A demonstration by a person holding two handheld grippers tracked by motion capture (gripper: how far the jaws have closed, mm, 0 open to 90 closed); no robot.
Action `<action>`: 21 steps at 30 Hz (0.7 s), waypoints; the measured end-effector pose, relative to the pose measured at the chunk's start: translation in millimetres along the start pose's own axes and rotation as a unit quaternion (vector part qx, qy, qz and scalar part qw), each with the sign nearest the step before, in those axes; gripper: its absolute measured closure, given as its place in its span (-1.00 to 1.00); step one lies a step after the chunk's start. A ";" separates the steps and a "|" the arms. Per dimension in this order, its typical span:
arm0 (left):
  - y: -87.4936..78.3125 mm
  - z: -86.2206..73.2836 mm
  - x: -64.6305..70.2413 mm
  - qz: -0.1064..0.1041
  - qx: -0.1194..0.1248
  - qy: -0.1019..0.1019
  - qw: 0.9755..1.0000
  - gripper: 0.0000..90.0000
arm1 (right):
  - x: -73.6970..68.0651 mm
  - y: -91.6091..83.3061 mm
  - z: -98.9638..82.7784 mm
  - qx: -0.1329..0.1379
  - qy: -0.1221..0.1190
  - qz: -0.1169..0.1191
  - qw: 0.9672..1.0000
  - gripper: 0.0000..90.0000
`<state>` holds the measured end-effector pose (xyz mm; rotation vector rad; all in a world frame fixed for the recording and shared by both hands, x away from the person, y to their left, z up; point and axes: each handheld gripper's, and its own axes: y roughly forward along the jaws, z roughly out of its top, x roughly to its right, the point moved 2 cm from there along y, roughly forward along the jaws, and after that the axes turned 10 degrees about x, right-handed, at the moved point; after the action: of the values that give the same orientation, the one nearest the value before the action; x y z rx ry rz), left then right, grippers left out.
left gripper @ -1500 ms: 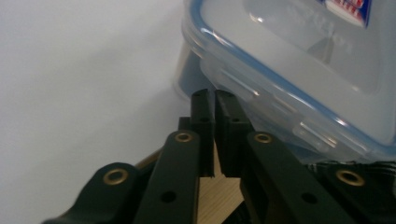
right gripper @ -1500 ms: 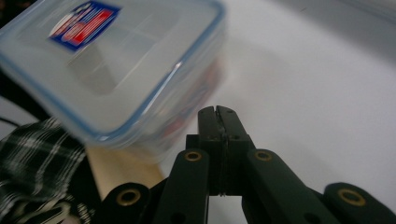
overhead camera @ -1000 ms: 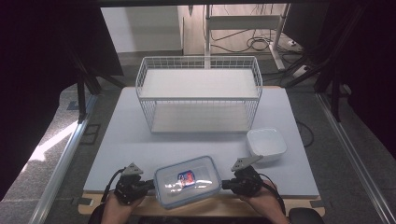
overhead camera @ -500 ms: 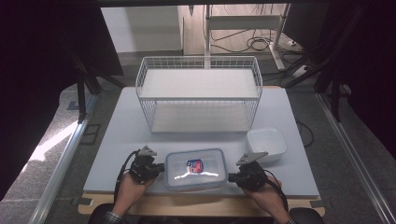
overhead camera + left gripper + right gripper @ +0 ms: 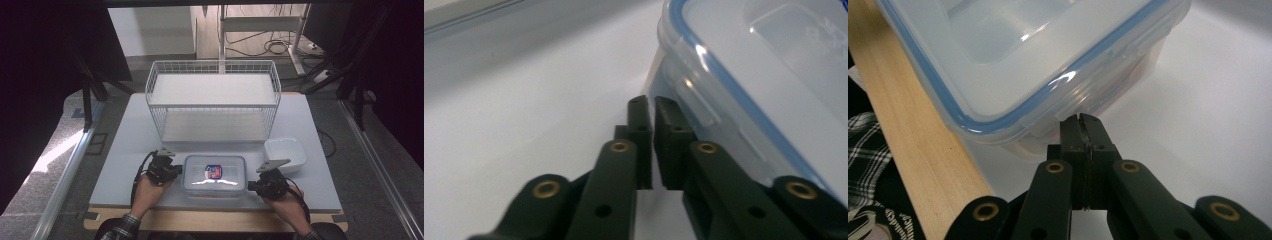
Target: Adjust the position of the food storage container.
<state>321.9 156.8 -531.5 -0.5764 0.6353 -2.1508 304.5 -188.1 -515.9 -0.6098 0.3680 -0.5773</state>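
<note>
Lower left of the high view, the left gripper [image 5: 172, 170] sits against the box's [image 5: 215, 175] left end, its jaws just eased a sliver apart with nothing between them. The box rests low in the centre on the surface [image 5: 125, 150]. Lower right, the right gripper [image 5: 251, 186] has its jaws pressed together at the box's corner.

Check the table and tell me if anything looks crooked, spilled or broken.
Nothing stands out. The lidded container sits flat and square to the table edge, lid on, between the left gripper and right gripper. The wire basket and small white tub stand upright. No spills or damage visible.
</note>
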 end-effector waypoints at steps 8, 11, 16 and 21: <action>-33.9 -12.4 -4.7 0.001 0.051 0.002 0.999 0.28 | 10.2 -18.3 2.8 0.033 -0.005 -0.006 0.999 0.75; -40.7 -14.9 -2.5 -0.003 0.066 0.013 0.998 -0.04 | 10.2 -25.4 6.1 0.054 -0.018 -0.013 0.998 0.49; -46.1 -19.2 2.1 -0.005 0.083 0.024 0.996 -0.36 | 9.7 -29.0 7.9 0.072 -0.020 -0.017 0.997 0.24; -50.2 -25.0 3.3 -0.011 0.084 0.022 0.996 -0.76 | 12.7 -29.1 7.6 0.082 -0.012 -0.016 0.996 -0.18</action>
<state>276.8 188.0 -519.5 -0.4476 0.4682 -2.2170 306.6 -212.0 -493.8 -0.4655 0.2849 -0.6243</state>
